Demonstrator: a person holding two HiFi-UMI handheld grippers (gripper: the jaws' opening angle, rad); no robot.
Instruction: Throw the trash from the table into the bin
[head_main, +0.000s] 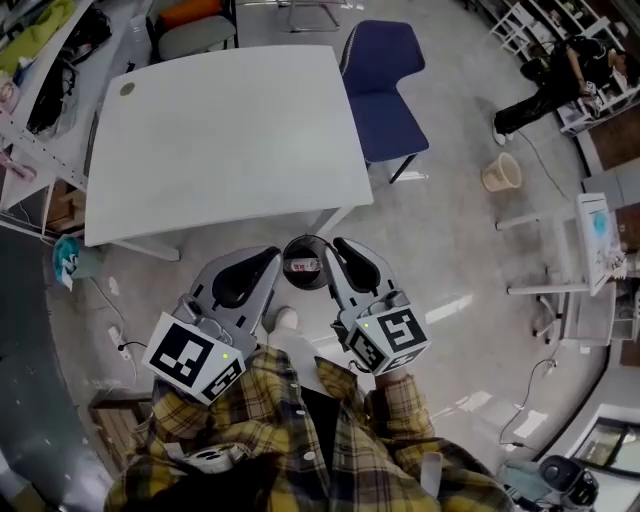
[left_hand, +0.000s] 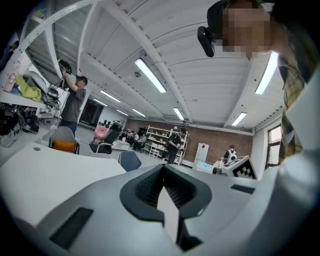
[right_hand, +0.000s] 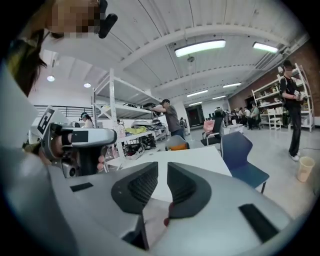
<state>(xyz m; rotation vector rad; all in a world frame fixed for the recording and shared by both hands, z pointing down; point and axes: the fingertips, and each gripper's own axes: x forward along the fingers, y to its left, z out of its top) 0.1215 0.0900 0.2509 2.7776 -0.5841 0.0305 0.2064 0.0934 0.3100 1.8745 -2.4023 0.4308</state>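
A black round bin (head_main: 305, 262) stands on the floor just in front of the white table (head_main: 220, 130), with a white and red piece of trash lying inside it. In the head view both grippers are held side by side above the bin. My left gripper (head_main: 268, 262) is on the bin's left. In the left gripper view its (left_hand: 163, 167) pads meet at the tips with nothing between them. My right gripper (head_main: 345, 255) is on the bin's right. A narrow gap shows between its (right_hand: 162, 167) pads, and nothing is in that gap. The tabletop (right_hand: 190, 157) carries no trash.
A small round disc (head_main: 127, 88) sits at the table's far left corner. A blue chair (head_main: 385, 90) stands at the table's right side, a beige bucket (head_main: 502, 172) farther right. Cluttered shelves (head_main: 40, 70) line the left, and a white rack (head_main: 590, 260) stands at the right.
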